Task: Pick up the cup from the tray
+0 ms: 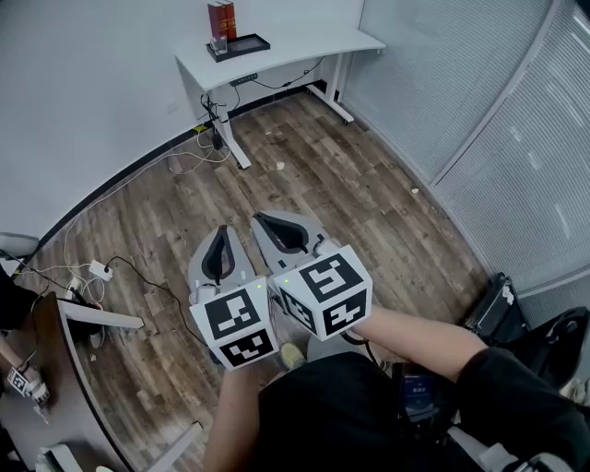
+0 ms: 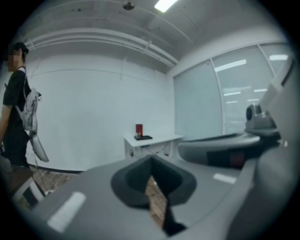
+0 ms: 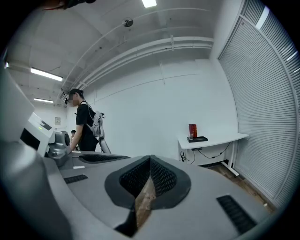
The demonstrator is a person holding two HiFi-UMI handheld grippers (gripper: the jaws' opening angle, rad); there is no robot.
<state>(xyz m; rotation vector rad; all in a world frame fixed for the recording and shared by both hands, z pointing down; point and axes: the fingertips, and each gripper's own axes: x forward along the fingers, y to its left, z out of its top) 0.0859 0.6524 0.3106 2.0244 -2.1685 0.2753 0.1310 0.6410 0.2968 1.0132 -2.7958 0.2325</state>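
Red box (image 1: 221, 18) upright in black tray (image 1: 251, 43)

Left tongs (image 1: 221, 241) and right tongs (image 1: 272, 228) side by side, both closed, empty

White counter (image 1: 309, 44) stands against the far wall on two legs. Black tray (image 1: 251, 45) sits flat on the counter top, toward its left end, close to the wall edge. Wood-plank floor (image 1: 369, 194) below. White cables (image 1: 180, 164) trail from under the counter's left leg along the wall base. White power strip (image 1: 99, 270) lies well apart from the counter. Small pale scraps (image 1: 280, 166) lie just in front of the counter.
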